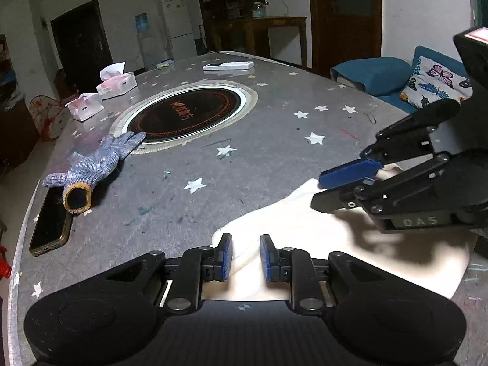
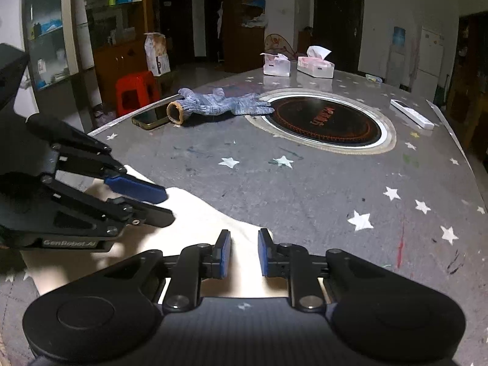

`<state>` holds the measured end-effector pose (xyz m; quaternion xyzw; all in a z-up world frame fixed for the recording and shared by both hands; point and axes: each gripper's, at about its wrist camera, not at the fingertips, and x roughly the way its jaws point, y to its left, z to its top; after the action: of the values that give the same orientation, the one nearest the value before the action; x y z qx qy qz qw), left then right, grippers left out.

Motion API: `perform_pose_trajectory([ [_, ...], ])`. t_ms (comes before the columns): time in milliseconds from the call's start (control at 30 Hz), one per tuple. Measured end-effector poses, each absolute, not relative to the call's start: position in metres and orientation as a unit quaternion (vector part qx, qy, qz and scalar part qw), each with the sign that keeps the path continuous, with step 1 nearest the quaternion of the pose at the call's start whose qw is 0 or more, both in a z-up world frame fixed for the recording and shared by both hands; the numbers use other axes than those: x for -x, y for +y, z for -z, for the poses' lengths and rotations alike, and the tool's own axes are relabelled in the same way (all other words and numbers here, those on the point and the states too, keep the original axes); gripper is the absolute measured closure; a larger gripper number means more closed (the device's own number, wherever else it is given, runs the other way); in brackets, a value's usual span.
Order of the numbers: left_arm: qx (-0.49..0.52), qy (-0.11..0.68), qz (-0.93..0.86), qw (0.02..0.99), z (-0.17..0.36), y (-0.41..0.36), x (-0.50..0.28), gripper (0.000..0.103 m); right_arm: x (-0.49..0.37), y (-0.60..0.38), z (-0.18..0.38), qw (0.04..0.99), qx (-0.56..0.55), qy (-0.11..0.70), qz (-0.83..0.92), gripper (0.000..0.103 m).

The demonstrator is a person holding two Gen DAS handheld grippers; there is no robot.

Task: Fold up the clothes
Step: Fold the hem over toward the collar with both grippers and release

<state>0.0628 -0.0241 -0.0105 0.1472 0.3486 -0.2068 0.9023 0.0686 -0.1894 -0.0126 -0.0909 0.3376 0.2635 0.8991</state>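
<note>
In the left wrist view, the left tongs [image 1: 245,251] are seen parted, nothing between them, above the near edge of a white cloth [image 1: 292,228] lying on the table [image 1: 244,167]. The right tongs [image 1: 335,189] stand parted over its far edge.

In the right wrist view, the right tongs [image 2: 244,251] are likewise empty above the cloth [image 2: 195,207]. A fold seems about to be started; an edge must first be gripped.

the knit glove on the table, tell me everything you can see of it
The glove is a blue-grey speckled knit work glove with a mustard-yellow rolled cuff gaping open. It lies flat and limp on the grey starred table, fingers pointing toward the round inset cooktop, fingertips at its rim. Its cuff end overlaps a dark phone. Neither gripper touches it.
</note>
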Motion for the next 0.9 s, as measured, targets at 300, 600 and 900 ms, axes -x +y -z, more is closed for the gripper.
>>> perform_pose_trajectory([
  [300, -0.157, 0.342, 0.204, 0.904, 0.012, -0.028, -0.059, 0.080, -0.036, -0.226, 0.003, 0.906, 0.052, 0.332, -0.256, 0.086],
  [600, -0.152, 0.342, 0.201, 0.905, 0.011, -0.027, -0.060, 0.080, -0.027, -0.260, 0.010, 0.918, -0.001, 0.333, -0.217, 0.080],
  [900, -0.138, 0.311, 0.214, 0.916, -0.009, -0.018, -0.019, 0.075, 0.009, -0.264, -0.003, 0.920, 0.023, 0.319, -0.228, 0.066],
])
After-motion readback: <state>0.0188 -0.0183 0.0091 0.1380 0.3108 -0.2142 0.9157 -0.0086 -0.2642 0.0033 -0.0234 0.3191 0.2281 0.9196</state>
